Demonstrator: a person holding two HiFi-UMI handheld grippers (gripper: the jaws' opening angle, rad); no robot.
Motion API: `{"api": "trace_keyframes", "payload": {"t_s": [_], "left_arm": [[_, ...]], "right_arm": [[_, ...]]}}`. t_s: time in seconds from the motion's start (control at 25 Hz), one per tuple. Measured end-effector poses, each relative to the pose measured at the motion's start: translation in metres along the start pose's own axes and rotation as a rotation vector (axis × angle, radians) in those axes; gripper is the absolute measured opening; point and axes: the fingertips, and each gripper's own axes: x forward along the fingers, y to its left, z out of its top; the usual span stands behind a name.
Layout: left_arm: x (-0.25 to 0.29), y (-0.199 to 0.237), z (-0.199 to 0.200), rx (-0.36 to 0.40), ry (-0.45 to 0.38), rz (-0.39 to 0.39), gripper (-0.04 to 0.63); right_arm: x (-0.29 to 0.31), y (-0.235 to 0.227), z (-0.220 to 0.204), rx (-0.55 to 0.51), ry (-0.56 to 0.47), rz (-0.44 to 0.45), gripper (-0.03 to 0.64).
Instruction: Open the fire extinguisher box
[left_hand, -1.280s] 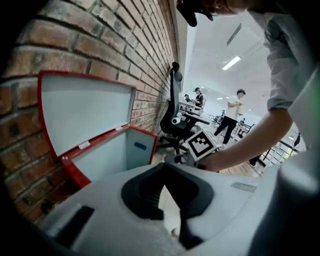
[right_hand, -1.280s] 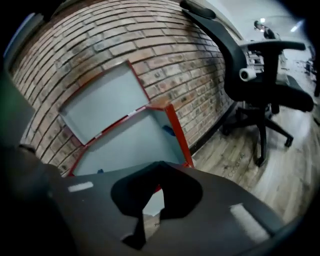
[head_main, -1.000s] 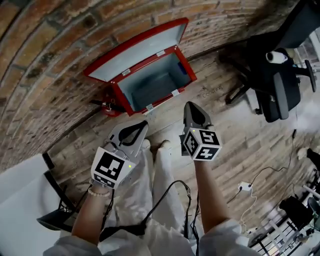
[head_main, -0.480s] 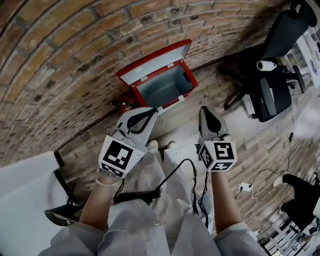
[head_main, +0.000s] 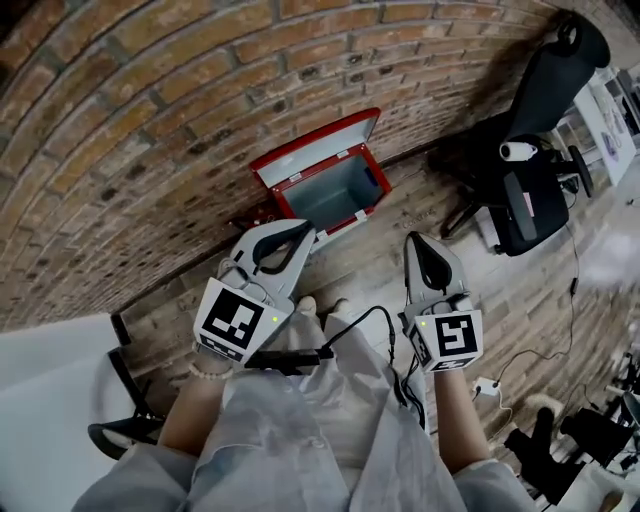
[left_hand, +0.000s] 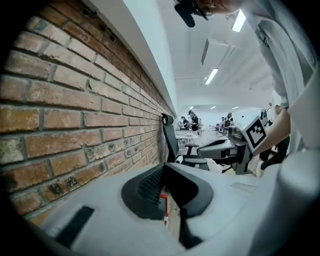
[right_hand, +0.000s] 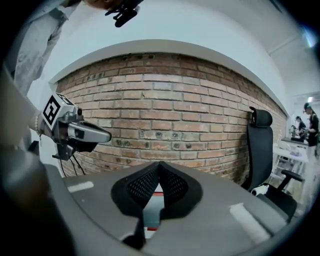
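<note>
Standing open in the upper middle of the head view, the red fire extinguisher box (head_main: 335, 190) sits on the floor at the foot of the brick wall (head_main: 150, 130). Its lid (head_main: 318, 143) is tipped back against the bricks and nothing can be made out in its grey inside.

The left gripper (head_main: 303, 232) hovers just below the box's lower left corner, without touching it. Its jaws are closed tip to tip with nothing between them. The right gripper (head_main: 418, 240) hangs to the lower right of the box, clearly apart from it, jaws likewise pressed together and empty. In each gripper view a sliver of red shows through the gap behind the closed tips.

The floor (head_main: 520, 290) is wood planking. A black office chair (head_main: 530, 190) stands at the upper right, and a black cable (head_main: 345, 335) crosses the person's lap.
</note>
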Motion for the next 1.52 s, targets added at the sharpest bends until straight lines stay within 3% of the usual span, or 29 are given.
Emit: {"api": "trace_keyframes", "payload": {"t_s": [0.12,0.32,0.72,1.52], "left_arm": [[-0.009,0.000,0.008,-0.038,-0.016,0.006,0.000],[-0.019,0.005,0.019,-0.018,-0.032,0.017,0.000],[-0.022,0.011,0.027,0.051,-0.032,0.040,-0.002],[-0.023,0.009,0.022,0.062,-0.018,0.037,-0.002]], "right_arm": [[-0.007,0.007,0.017,-0.032,-0.018,0.002,0.005],[-0.011,0.014,0.037,-0.056,-0.043,-0.003,0.005],[-0.008,0.023,0.043,-0.061,-0.048,0.016,0.005],[-0.011,0.029,0.046,-0.096,-0.042,0.020,0.005]]}}
